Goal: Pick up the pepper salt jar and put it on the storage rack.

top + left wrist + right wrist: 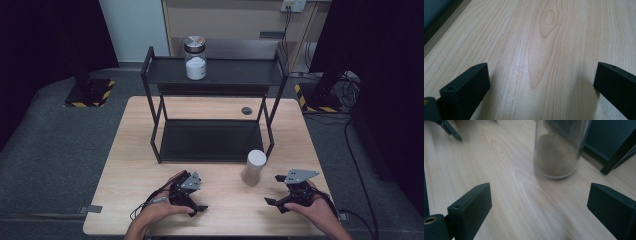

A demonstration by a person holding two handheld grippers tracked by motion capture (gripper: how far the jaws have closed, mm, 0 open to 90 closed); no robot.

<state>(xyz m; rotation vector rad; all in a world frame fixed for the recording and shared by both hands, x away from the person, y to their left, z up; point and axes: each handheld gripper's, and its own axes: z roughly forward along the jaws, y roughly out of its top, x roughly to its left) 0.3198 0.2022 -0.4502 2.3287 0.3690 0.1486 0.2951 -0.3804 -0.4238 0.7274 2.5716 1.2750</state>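
Nearest the person, the left hand-held gripper (192,202) rests low over the pale wood-grain bench (135,170), its jaws spread wide with nothing but bare board between them in the left gripper view; the right hand-held gripper (278,203) sits at the near right of the bench, jaws likewise spread and pinching nothing, aimed toward the bench's middle.

Just ahead of the right hand-held gripper and apart from it stands the tall clear cylindrical jar with a white lid (253,168), upright on the bench by the rack's front right leg; in the right gripper view its lower part holds a brownish granular fill (555,155), though the picture is soft there and what the fill is cannot be told.

Beyond it stands the black metal two-tier shelf rack (150,70), lower tier bare; on the upper tier, left of centre, sits a clear glass jar with a silver lid and white contents (195,57).

The step in hand looks like the approach to the near jar, no grasp yet made; the next move probably calls for carrying the right jaws forward level until they straddle the jar's body, closing squarely so it stays upright, then lifting clear of the rack's leg, likely toward a tier.
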